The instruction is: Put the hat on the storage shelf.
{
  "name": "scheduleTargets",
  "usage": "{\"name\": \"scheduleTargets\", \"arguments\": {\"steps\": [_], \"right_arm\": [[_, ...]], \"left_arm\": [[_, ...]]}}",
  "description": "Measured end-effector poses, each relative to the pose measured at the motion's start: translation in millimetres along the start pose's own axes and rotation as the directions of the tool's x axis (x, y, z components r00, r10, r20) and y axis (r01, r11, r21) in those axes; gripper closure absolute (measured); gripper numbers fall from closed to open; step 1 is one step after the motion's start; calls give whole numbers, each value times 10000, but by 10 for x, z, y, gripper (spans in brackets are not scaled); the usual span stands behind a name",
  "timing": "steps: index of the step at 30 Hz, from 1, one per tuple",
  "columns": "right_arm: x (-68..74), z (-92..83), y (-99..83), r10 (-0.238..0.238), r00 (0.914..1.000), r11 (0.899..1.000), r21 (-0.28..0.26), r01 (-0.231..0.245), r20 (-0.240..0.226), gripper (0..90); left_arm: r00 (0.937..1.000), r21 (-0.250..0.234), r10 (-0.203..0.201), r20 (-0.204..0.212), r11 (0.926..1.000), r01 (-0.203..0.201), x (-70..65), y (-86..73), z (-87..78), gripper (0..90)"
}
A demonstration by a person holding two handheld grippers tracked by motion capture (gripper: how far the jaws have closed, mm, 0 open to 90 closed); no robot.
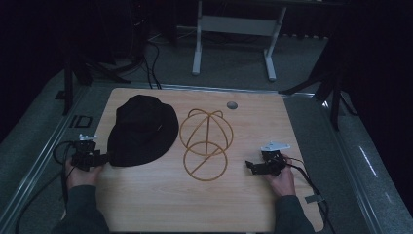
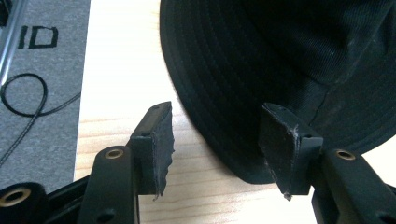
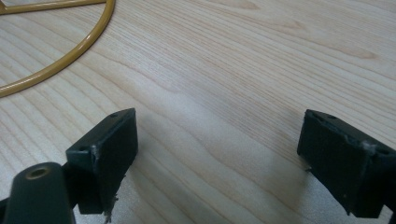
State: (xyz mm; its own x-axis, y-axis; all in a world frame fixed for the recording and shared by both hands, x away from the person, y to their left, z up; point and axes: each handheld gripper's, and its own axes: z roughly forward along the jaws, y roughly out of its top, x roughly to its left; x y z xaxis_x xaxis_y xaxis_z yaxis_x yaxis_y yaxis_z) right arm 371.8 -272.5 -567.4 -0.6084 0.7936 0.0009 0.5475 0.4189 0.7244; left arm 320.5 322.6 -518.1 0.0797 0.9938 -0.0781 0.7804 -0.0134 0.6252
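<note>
Your left gripper (image 2: 215, 149) stands spread around the black bucket hat's brim (image 2: 224, 140), not yet pinching; closing shallow, you risk the soft fabric slipping free. Your right gripper (image 3: 217, 163) hangs spread over the table (image 3: 233, 70).

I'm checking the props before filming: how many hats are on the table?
1: a black fabric bucket hat lies on the left part of the light wooden table, beside the yellow wire hat stand.

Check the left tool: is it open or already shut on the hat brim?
Open. The left tool has its pads apart, with the black hat brim edge between them but not pinched.
</note>
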Motion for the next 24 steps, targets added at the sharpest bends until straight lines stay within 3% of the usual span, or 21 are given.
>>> {"name": "scheduleTargets", "arguments": {"steps": [3, 8, 14, 17, 24], "right_arm": [[0, 0, 0, 4, 10000, 10000, 4, -4, 0, 122], [8, -2, -2, 65, 9999, 10000, -24, -65, 93, 131], [17, -7, -7, 133, 9998, 9999, -45, -132, 176, 136], [17, -7, -7, 160, 9997, 9999, -55, -159, 180, 140], [15, -9, -8, 186, 9996, 9998, -69, -184, 212, 146]], "left_arm": [[9998, 111, 202, -72, 9997, -201, -35, 20, -12, 489], [9989, 197, 336, 338, 9992, -343, -54, 37, -37, 513], [9960, 271, 781, 437, 9965, -794, -129, 89, -87, 524], [9945, 125, 940, 463, 9954, -947, -166, 109, -135, 563], [9897, 391, 1233, 734, 9912, -1264, -216, 153, -170, 633]]}}
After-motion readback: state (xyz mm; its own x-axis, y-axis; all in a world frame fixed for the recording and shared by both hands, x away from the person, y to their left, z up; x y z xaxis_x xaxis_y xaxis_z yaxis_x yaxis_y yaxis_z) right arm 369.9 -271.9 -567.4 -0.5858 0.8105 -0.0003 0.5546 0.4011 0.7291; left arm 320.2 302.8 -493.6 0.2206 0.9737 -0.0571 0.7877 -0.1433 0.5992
